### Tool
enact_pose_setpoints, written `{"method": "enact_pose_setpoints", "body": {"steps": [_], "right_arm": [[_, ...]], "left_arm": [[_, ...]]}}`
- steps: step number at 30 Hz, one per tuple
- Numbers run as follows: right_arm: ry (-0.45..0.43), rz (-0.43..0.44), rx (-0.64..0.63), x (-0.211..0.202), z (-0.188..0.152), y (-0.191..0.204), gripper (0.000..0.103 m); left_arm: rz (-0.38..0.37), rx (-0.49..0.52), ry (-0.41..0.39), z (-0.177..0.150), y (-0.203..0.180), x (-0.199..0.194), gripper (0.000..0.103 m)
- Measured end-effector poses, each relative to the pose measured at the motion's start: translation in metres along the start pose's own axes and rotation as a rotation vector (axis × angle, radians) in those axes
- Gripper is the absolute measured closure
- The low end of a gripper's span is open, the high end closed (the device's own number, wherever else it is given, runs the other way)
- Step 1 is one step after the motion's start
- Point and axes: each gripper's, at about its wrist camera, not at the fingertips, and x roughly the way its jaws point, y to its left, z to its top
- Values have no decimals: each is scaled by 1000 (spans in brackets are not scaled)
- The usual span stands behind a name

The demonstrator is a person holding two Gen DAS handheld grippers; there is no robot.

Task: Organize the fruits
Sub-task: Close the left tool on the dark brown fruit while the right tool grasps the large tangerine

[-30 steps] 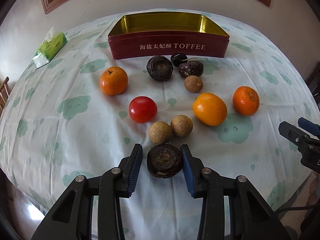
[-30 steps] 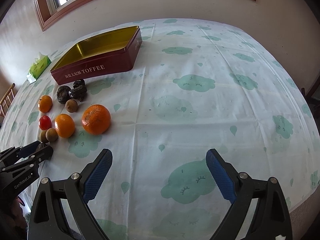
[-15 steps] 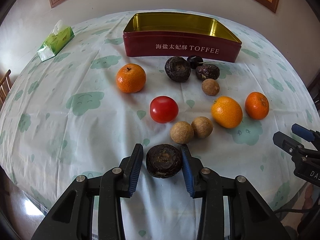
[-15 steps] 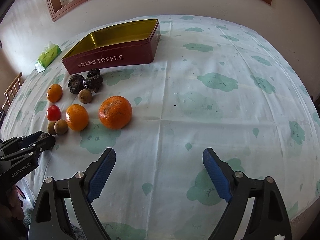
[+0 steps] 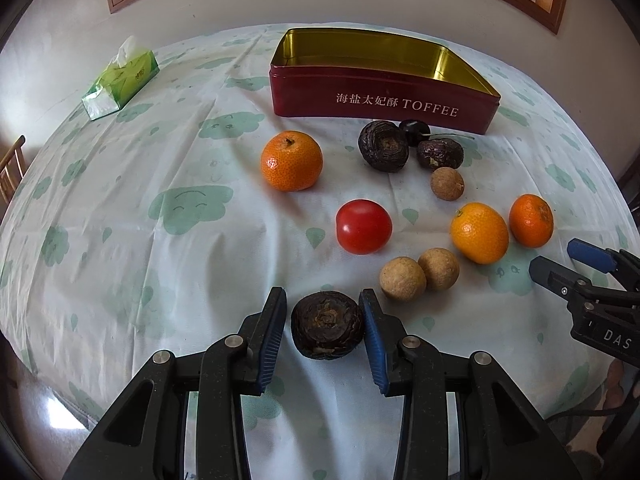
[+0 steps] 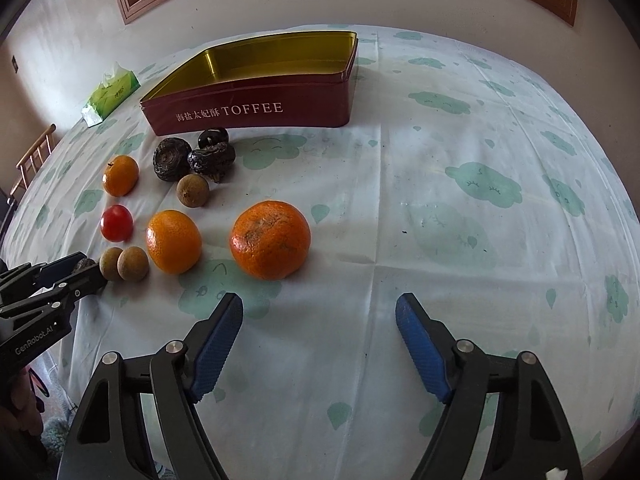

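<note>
On the far left of the table lies a green tissue pack, apart from everything else. Right of it, toward the back, stands the red toffee tin; what shows of its gold inside holds nothing, so no fruit seems sorted yet.

In front of the tin the fruit lies scattered on the cloth. From the left: a mandarin, then a tomato, then a dark cluster near the tin wall made up of a water chestnut, a cherry and a second dark wrinkled fruit. Below these sits one longan, and nearer the camera a touching pair of longans. Further right are an orange and another mandarin, side by side.

The left gripper is narrowed around a second chestnut at the near edge. Its right pad meets the skin, but a thin gap may remain on the left, so I cannot tell whether the grasp has closed or whether the fruit has left the cloth.

The right gripper hangs wide with nothing between its pads, just short of the big mandarin.

By my reading the task is barely begun: one piece is being taken and all the rest wait outside the tin.
</note>
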Motion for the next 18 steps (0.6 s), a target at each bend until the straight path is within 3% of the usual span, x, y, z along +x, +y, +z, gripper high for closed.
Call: {"method": "enact_pose_setpoints", "body": {"steps": [13, 18], "right_arm": [[-25, -39, -53, 9, 13, 18, 43], [-37, -30, -71, 8, 13, 22, 56]], "left_arm": [[-72, 16, -34, -2, 15, -2, 66], [-67, 30, -42, -4, 14, -2, 66]]}}
